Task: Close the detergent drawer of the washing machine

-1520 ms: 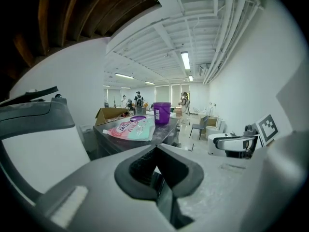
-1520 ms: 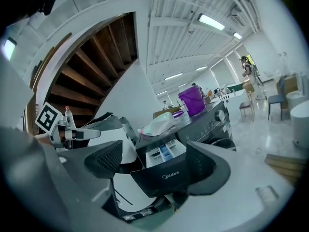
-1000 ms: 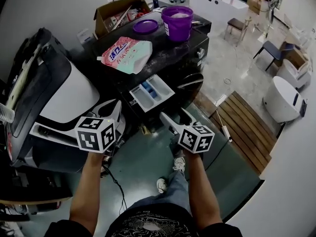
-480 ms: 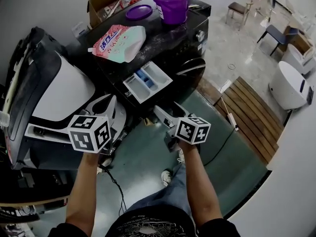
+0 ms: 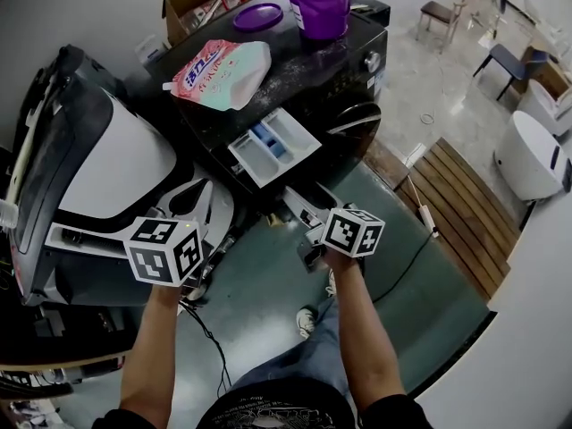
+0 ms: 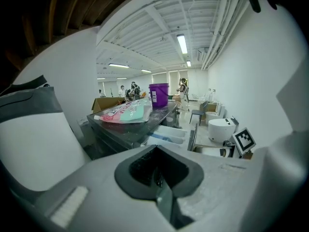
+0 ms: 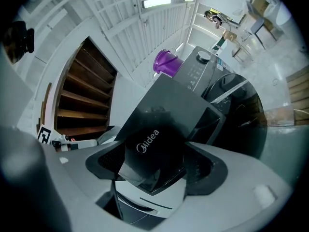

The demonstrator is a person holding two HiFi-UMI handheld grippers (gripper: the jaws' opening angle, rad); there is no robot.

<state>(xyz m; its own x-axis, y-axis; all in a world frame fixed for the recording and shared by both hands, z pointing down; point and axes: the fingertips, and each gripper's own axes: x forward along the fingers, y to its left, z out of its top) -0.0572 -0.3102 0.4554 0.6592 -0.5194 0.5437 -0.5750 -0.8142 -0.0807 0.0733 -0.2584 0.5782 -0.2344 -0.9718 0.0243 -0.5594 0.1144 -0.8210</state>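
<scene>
Greenish floor point(image 5: 264, 298) spreads beneath me, and a black washing machine point(image 5: 308, 65) stands ahead. My left gripper point(image 5: 198, 197) has its jaws pressed together on nothing, low off the machine's front left corner. My right gripper point(image 5: 299, 206) has its jaws apart, and the black front panel of the detergent drawer point(image 5: 273, 146) sits in the gap between them; I cannot tell whether the pads touch it. That drawer is pulled out from the machine's front edge, near the left corner, with its white compartments open to view and a blue insert showing inside. Farther back on the top, a pink and green detergent pouch point(image 5: 219, 71) lies toward the left edge. At the far edge stands a purple bucket point(image 5: 319, 3), with a purple lid point(image 5: 257, 16) just to its left.
</scene>
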